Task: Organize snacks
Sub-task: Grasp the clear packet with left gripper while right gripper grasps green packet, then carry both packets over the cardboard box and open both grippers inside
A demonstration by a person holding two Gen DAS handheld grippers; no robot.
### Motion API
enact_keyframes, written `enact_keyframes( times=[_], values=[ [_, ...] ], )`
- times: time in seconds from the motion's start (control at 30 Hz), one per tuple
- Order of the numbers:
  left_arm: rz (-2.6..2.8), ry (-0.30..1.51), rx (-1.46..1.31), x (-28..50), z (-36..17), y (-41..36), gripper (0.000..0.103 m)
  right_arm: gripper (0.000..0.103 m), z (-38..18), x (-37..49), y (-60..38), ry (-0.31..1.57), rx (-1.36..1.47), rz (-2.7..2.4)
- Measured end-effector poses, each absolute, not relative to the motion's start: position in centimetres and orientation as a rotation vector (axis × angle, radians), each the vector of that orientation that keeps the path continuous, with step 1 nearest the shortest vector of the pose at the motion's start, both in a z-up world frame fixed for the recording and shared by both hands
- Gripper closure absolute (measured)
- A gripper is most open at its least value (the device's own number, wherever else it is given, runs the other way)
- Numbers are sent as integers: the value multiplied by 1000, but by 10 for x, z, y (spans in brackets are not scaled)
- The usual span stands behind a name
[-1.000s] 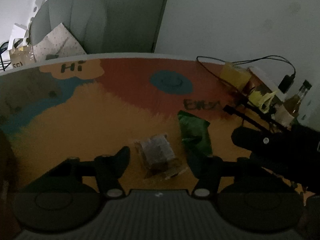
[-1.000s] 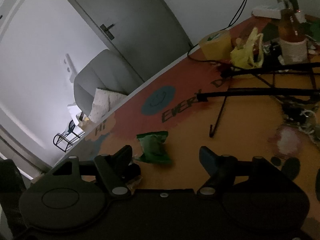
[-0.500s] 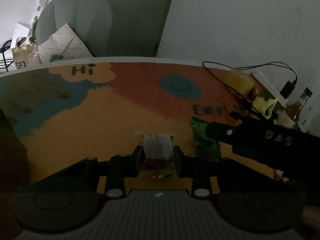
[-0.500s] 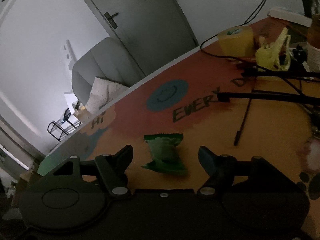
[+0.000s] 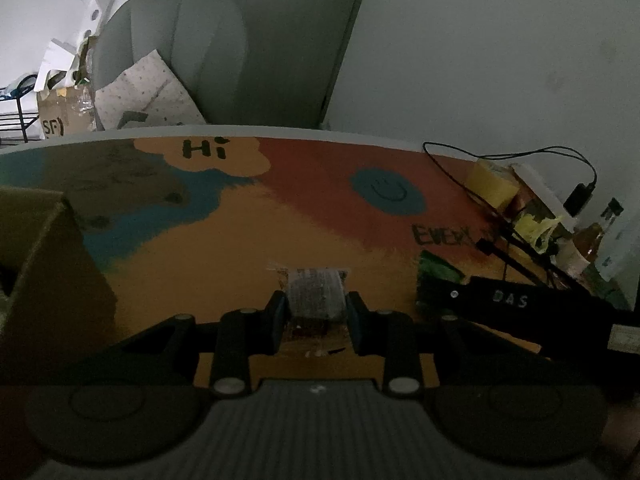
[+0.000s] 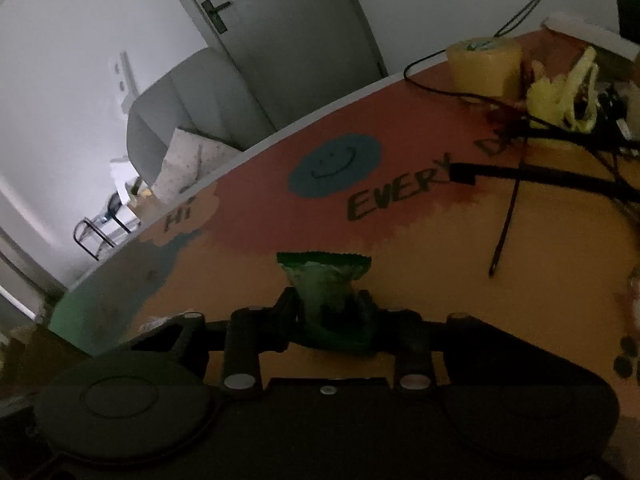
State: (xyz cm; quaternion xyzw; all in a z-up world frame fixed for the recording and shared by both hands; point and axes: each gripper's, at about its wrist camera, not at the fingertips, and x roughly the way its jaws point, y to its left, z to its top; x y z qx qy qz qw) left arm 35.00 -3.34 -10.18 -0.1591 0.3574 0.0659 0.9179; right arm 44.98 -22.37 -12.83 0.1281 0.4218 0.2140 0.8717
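Note:
A small snack in a clear wrapper (image 5: 316,288) is pinched between the jaws of my left gripper (image 5: 316,305), low over the painted tabletop (image 5: 200,260). To its right lies a green snack packet (image 5: 436,272), half covered by the black casing of the right tool (image 5: 508,302). In the right wrist view my right gripper (image 6: 328,304) is closing. Its jaws press on the green snack packet (image 6: 322,276) from both sides, and the packet's crimped top edge sticks out ahead of them.
A brown cardboard box (image 5: 40,260) rises at the left edge of the left wrist view. Far right on the table are a yellow tape roll (image 6: 484,64), a yellow bag (image 6: 560,96), black cables and rods (image 6: 540,176) and a bottle (image 5: 596,232). A grey chair (image 5: 168,52) stands behind the table.
My left gripper closed on the clear-wrapped snack and shifted left, bringing the cardboard box into view. My right gripper moved up to the green packet and closed onto it.

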Motion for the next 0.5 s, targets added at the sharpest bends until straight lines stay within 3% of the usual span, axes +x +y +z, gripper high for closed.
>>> enact_keyframes(
  times=[0.5],
  values=[
    [81,681,-324,296,-71,-27,72,77,-97,378,-230,797,310,439]
  ],
)
